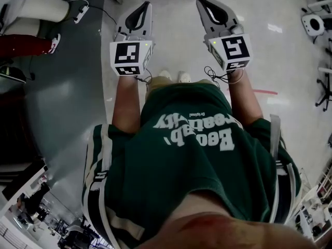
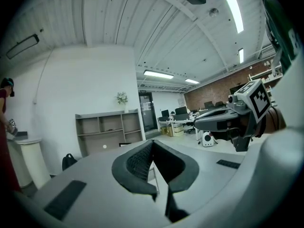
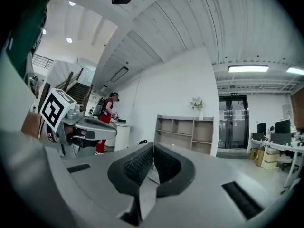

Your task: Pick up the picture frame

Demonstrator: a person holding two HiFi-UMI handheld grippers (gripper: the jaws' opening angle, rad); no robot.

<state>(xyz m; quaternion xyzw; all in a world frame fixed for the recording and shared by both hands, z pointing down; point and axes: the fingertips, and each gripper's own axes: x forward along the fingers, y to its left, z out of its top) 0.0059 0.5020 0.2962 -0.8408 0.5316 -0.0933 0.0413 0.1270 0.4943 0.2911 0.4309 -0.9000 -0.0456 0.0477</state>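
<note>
In the open middle of a big office room, a person in a green shirt (image 1: 192,154) stands on pale shiny floor (image 1: 171,35), holding both tools out level in front, side by side and a little apart. A grey mat (image 1: 67,102) lies off to their left, and a strip of red tape (image 1: 264,92) marks the floor to their right. Ahead, against the white wall, stands an open shelf unit (image 2: 109,129) with a small potted plant (image 2: 122,98) on top and a black bag (image 2: 69,161) on the floor beside it. Near it another person in red trousers (image 3: 107,115) is busy at a white counter (image 3: 121,134). Glass doors (image 3: 232,122) come next along the wall, then desks with monitors (image 2: 175,120), and a small white machine (image 2: 207,139) sits on the floor out that way. Nothing stands close in front of either tool. The left gripper (image 2: 153,144) has its dark ribbed pads pressed together at the tips with nothing between them. The right gripper (image 3: 153,146) is the same, jaws together and empty. The picture frame shows in none of the views, so I cannot tell where it lies relative to either tool.
</note>
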